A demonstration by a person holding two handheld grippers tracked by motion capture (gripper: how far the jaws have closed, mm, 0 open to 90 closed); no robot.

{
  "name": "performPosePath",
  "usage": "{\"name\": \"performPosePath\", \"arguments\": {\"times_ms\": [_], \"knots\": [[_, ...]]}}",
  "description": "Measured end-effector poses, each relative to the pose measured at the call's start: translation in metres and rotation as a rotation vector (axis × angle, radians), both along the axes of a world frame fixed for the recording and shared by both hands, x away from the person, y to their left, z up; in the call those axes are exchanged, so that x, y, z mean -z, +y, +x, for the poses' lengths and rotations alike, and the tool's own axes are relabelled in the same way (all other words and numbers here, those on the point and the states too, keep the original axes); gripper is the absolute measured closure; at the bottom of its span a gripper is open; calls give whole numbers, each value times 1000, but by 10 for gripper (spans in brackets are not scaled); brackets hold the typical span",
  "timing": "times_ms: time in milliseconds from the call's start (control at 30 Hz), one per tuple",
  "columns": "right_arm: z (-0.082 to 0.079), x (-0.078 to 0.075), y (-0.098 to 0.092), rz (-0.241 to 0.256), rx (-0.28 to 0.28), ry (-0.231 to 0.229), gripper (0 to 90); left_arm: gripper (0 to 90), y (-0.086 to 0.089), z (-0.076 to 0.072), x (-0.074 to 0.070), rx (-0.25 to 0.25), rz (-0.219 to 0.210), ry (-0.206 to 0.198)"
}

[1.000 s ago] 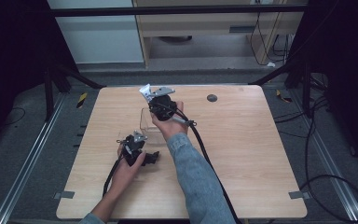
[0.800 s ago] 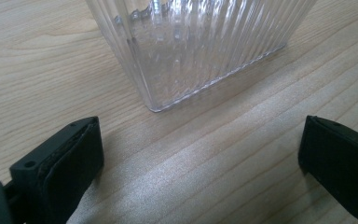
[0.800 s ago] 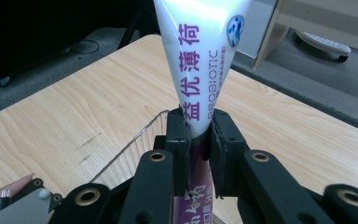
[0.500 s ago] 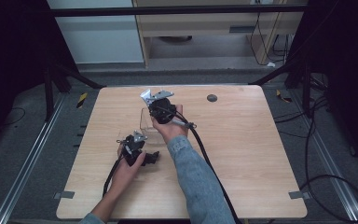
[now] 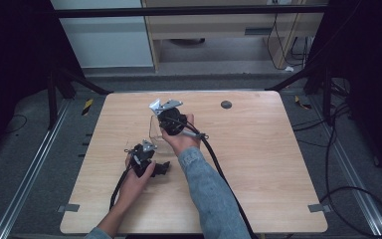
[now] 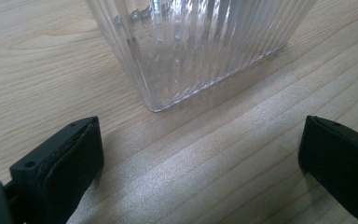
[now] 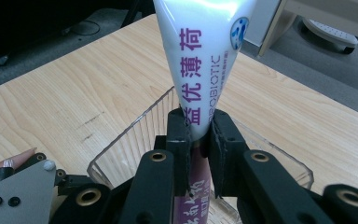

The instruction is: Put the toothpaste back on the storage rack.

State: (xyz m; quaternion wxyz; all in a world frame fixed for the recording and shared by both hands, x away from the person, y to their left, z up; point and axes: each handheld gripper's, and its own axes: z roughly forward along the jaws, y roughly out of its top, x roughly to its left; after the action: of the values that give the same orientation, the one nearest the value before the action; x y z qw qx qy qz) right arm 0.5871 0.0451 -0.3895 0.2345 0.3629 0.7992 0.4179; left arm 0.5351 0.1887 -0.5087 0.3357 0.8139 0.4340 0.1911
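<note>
A white tube (image 7: 205, 56) with purple lettering stands nearly upright, and my right gripper (image 7: 199, 123) is shut on its lower part. The tube's lower end sits inside a clear ribbed container (image 7: 135, 140) on the wooden table (image 7: 65, 98). In the high view the right gripper (image 5: 170, 118) hovers over that container (image 5: 155, 130) near the table's middle. My left gripper (image 5: 148, 155) lies just in front of it, held low. Its jaws stand wide open with nothing between them, facing the container's base (image 6: 191, 56) a short way off.
A small dark round disc (image 5: 226, 104) lies on the table at the back right. Black cables trail from both grippers toward the front edge. A metal frame and cabinets stand beyond the far edge.
My right gripper has sunk slightly toward the container with the tube still in it. The left gripper has barely shifted beside the container.
</note>
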Motion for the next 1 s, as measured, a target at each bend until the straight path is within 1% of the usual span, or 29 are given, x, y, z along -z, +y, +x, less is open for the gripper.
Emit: {"name": "performPosePath", "arguments": {"times_ms": [67, 467, 633, 1000], "knots": [[0, 1, -1, 2, 2, 8, 795, 0, 0, 0, 0, 0, 0, 0], [0, 6, -2, -11, -2, 21, 795, 0, 0, 0, 0, 0, 0, 0], [1, 8, -1, -11, 8, 30, 795, 0, 0, 0, 0, 0, 0, 0], [3, 9, 0, -11, 7, 33, 792, 0, 0, 0, 0, 0, 0, 0]]}}
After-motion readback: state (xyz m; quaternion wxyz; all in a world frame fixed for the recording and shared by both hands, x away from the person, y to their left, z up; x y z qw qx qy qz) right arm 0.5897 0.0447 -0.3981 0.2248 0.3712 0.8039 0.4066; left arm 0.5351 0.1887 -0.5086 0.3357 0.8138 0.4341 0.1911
